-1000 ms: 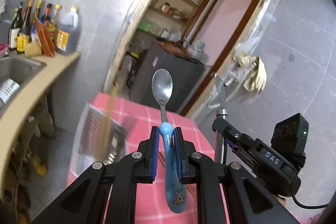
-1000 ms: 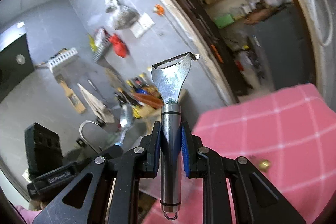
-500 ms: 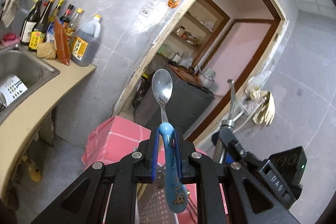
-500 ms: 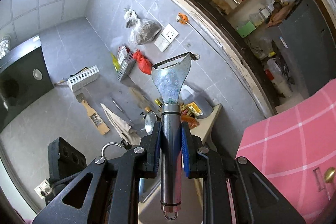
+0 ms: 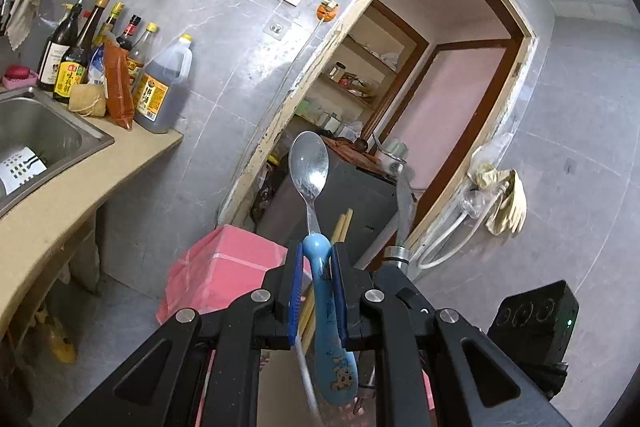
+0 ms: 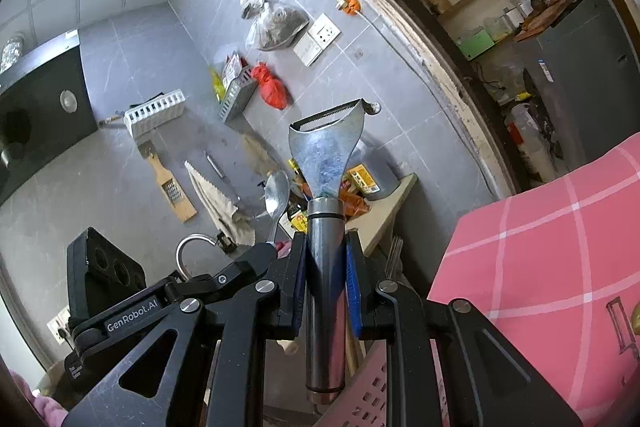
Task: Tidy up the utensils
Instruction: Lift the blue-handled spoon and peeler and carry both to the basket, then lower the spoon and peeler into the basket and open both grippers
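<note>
Currently left gripper (image 5: 318, 281) clamped on blue handle of spoon (image 5: 310, 167), bowl pointing up and ahead. Right gripper (image 6: 326, 277) clamped on steel handle of peeler (image 6: 326, 155), blade end up.

Risks, near to far:
- smooth round peeler handle could slide down between pads
- grippers just beside each other; tools could clash
- chopsticks (image 5: 342, 223) stand right behind spoon, snag likely
- pink basket (image 6: 372, 393) below right gripper barely visible; blind drop may miss it

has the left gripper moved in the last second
Yes. The left gripper, shut on the spoon, has tilted upward: the pink table dropped lower in its view and the bottles slid down.
</note>
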`<action>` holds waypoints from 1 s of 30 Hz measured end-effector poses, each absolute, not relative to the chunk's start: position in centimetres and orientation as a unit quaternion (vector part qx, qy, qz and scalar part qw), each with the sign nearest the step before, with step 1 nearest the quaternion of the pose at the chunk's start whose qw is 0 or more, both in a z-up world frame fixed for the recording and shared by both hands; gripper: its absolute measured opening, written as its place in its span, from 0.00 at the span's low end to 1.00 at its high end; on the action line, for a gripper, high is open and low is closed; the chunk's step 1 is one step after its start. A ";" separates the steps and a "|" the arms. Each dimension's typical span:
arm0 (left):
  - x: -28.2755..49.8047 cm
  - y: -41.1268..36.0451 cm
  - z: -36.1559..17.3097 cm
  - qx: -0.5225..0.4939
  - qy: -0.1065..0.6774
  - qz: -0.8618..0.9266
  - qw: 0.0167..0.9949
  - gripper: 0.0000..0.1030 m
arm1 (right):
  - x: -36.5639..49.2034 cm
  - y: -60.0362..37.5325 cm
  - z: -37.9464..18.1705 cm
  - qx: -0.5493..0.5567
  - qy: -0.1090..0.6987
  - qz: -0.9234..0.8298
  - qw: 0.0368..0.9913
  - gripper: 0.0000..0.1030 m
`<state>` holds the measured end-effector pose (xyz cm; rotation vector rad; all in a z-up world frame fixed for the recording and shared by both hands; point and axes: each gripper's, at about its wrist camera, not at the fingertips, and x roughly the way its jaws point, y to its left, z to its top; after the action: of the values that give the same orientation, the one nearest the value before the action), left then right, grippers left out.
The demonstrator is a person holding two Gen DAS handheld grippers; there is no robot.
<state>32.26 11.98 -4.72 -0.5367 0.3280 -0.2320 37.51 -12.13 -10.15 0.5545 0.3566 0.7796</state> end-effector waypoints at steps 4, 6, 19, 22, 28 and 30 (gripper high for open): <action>31.7 11.8 -4.9 -0.251 0.155 -0.116 0.948 0.13 | 37.3 -12.3 -10.3 0.263 0.178 0.370 0.873 0.16; 31.5 11.8 -4.8 -0.247 0.155 -0.118 0.949 0.13 | 37.1 -12.4 -10.4 0.259 0.183 0.371 0.873 0.16; 30.1 11.7 -4.3 -0.198 0.171 -0.144 0.954 0.13 | 35.5 -13.0 -9.7 0.205 0.197 0.380 0.880 0.16; 29.8 11.8 -4.2 -0.193 0.173 -0.146 0.955 0.13 | 35.1 -13.0 -9.5 0.192 0.199 0.380 0.883 0.16; 29.2 12.1 -3.9 -0.189 0.175 -0.145 0.955 0.13 | 34.7 -12.9 -9.0 0.175 0.207 0.379 0.885 0.16; 28.9 12.2 -3.7 -0.185 0.176 -0.146 0.956 0.13 | 34.6 -12.9 -8.8 0.170 0.209 0.377 0.886 0.16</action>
<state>28.90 12.18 -3.73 -0.3748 0.3573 -0.2956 34.60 -12.92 -8.83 0.3545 0.4355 0.7836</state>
